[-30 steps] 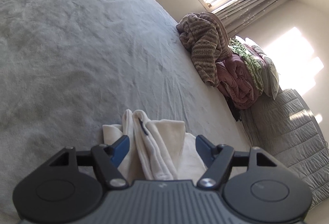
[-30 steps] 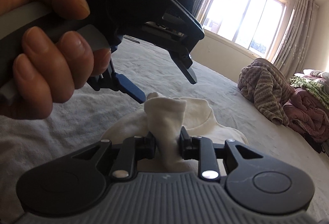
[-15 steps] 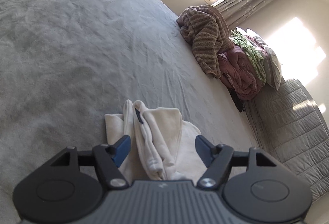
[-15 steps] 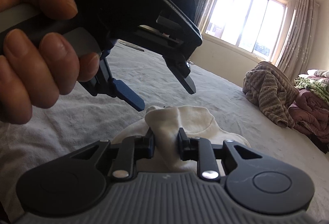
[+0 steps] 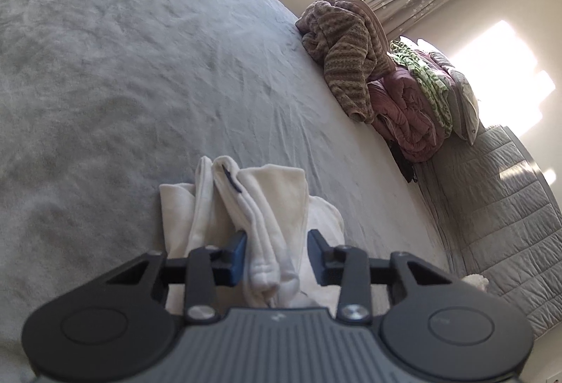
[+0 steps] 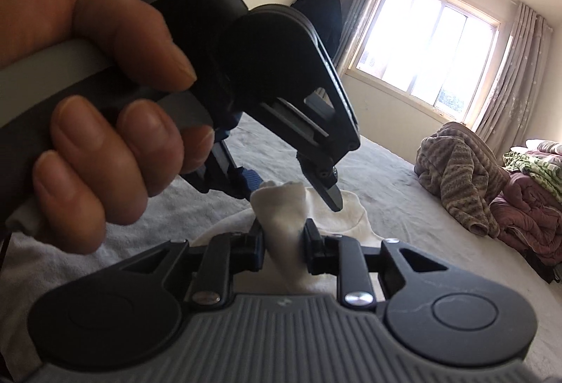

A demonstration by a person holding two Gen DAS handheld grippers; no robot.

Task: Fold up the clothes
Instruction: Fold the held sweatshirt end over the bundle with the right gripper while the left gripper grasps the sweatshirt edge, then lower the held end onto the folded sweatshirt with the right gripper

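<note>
A cream white garment (image 5: 267, 204) lies bunched on the grey bed (image 5: 123, 67). My right gripper (image 6: 282, 242) is shut on a raised fold of the garment (image 6: 281, 207). My left gripper (image 5: 277, 255) is partly closed around the same fold, with a gap still showing beside the right finger. In the right wrist view the left gripper (image 6: 295, 188) comes down from the upper left, held by a hand (image 6: 105, 123), its fingertips on either side of the fold's top.
A brown knitted garment (image 5: 347, 56) is heaped at the far side of the bed, next to pink and green bedding (image 5: 414, 102). A padded grey headboard (image 5: 502, 207) stands at the right. A window (image 6: 425, 63) with curtains is behind.
My left gripper has come down onto the raised fold and its jaws have narrowed around it. My right gripper has kept its hold on the garment.
</note>
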